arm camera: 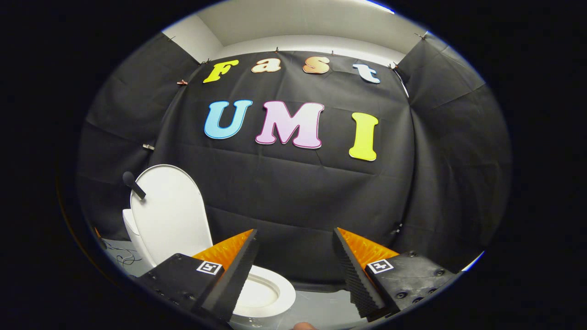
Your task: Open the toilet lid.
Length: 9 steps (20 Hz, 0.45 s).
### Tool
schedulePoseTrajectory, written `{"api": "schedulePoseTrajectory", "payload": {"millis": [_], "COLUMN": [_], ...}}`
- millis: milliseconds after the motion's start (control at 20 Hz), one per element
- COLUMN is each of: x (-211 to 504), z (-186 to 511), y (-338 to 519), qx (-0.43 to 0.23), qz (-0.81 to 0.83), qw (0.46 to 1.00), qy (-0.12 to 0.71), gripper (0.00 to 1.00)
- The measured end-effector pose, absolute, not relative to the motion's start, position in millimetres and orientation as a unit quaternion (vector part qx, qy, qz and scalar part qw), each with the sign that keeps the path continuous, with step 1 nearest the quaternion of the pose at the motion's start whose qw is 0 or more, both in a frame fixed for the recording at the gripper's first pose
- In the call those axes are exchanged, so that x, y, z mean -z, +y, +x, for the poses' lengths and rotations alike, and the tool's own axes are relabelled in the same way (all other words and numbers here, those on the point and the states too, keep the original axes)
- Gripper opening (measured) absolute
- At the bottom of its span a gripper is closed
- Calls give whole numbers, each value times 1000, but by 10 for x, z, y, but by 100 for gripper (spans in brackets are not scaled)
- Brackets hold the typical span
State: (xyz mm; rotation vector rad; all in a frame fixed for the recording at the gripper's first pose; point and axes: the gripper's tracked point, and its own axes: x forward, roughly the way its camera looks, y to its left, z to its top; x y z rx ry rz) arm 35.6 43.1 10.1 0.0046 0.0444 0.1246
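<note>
Gripper [296, 236] agape, clear of raised toilet lid [172, 215].

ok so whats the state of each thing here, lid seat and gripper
toilet lid: raised, standing upright
black handle on the lid's edge: free, nothing holding it
toilet seat: down, bowl uncovered
gripper: open, fingers spread apart, nothing between them
</note>
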Motion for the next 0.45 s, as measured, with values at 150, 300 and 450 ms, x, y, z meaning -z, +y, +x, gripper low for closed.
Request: {"api": "schedulePoseTrajectory", "payload": {"millis": [150,300,450], "x": [-103,-101,-101], "z": [333,325,333], "y": [448,475,455], "qx": [-66,-69,-68], "qz": [-2,-5,-3], "qw": [998,997,997], "qy": [20,20,20], "gripper": [99,99,99]}}
